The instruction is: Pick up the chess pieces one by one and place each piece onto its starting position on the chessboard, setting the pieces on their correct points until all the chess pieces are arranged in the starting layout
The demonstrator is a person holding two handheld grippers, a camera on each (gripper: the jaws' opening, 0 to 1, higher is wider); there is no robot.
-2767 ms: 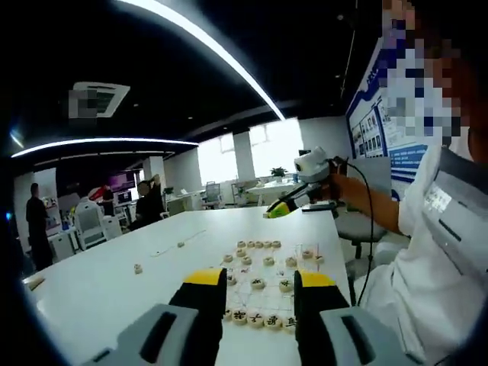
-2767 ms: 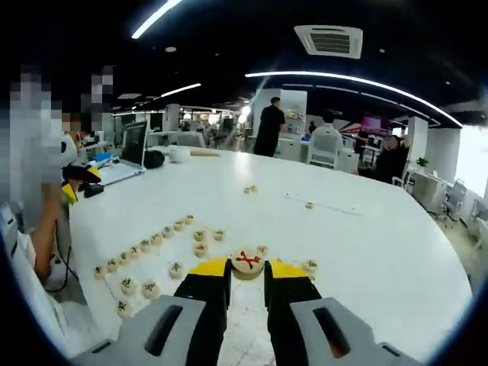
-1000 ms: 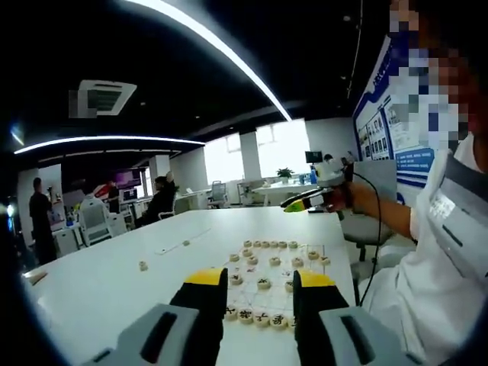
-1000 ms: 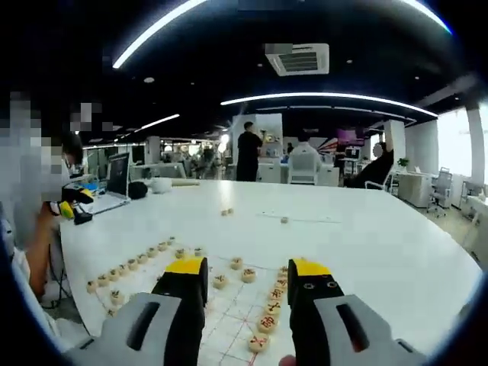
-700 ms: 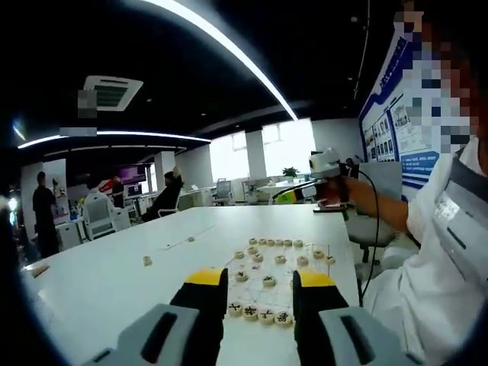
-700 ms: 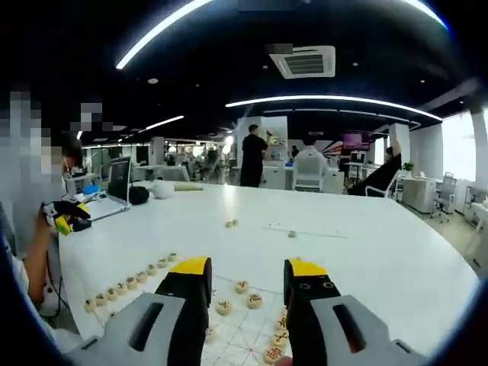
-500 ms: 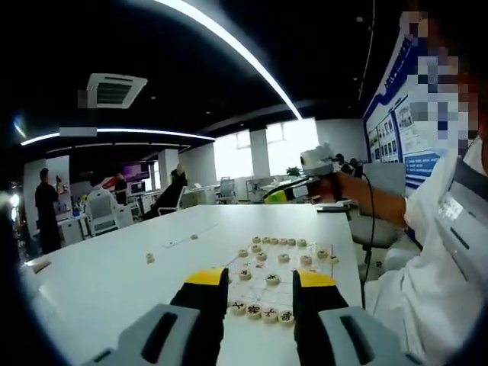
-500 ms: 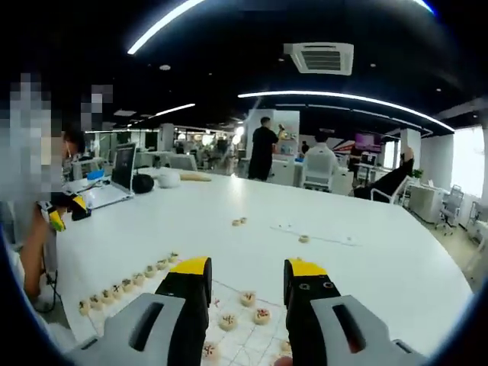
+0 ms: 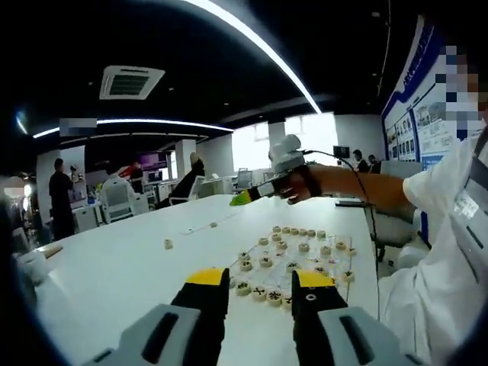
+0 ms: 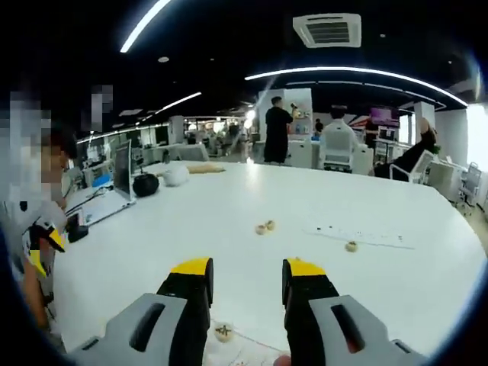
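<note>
In the left gripper view, the left gripper [image 9: 259, 284] sits at the bottom centre, jaws apart and holding nothing. Beyond it, right of centre, chess pieces [image 9: 297, 248] stand on the chessboard [image 9: 324, 258] on the white table [image 9: 114, 267]. The right gripper [image 9: 242, 197] hangs above the board, mid-frame. In the right gripper view its jaws [image 10: 245, 280] are spread and empty; three loose pieces [image 10: 265, 226] lie mid-table beyond them.

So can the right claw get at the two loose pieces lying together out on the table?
Probably yes: the right claw is open and empty, with bare white table between it and the pair of pieces.
</note>
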